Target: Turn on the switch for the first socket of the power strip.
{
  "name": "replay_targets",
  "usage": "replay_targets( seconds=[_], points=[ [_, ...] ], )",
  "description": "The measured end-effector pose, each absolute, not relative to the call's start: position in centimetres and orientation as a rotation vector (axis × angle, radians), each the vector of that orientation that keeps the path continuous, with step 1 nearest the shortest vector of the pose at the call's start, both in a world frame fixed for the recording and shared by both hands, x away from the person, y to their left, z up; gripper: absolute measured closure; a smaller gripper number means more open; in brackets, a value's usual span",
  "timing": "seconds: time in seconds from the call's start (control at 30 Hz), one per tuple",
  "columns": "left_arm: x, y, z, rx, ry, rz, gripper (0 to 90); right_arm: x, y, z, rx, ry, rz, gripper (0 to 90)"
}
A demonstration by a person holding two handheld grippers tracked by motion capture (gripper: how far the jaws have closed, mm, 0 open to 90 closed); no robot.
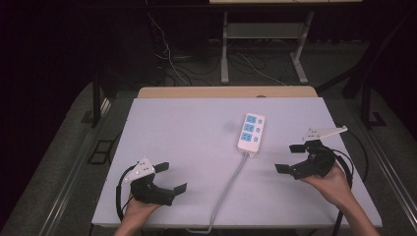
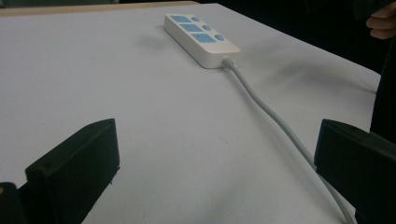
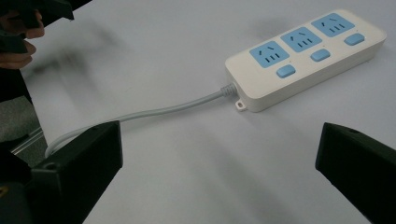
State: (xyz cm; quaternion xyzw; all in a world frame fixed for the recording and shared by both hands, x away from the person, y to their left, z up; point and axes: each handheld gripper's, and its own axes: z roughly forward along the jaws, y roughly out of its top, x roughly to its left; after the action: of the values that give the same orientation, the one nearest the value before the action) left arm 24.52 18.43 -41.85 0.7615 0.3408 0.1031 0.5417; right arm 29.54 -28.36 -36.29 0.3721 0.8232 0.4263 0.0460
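A white power strip point(image 1: 251, 132) with three blue sockets and blue switches lies flat right of the table's middle; I also see the strip point(image 2: 201, 38) and the strip point(image 3: 306, 56) from each gripper. Its grey cable point(image 1: 227, 189) runs toward the table's near edge and drops over it. My left gripper point(image 1: 171, 177) hovers open at the near left, well apart from the strip, nothing between its jaws. My right gripper point(image 1: 289, 158) is open at the right, a short way from the strip's cable end, holding nothing.
The pale table top point(image 1: 187, 132) sits on a wooden board point(image 1: 196, 92) showing at the far edge. Beyond it stand a desk frame point(image 1: 263, 44) and loose floor cables point(image 1: 172, 59). Each gripper's own black cable trails by the near corners.
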Motion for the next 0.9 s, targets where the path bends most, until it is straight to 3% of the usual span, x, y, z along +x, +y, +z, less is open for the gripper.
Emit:
replay_targets(
  seconds=[0.9],
  points=[
    [24.6,18.8,-41.9,1.793,0.817,0.241,0.0,34.7,-26.1,-34.6,1.090,2.614,1.215,0.2]
  ],
)
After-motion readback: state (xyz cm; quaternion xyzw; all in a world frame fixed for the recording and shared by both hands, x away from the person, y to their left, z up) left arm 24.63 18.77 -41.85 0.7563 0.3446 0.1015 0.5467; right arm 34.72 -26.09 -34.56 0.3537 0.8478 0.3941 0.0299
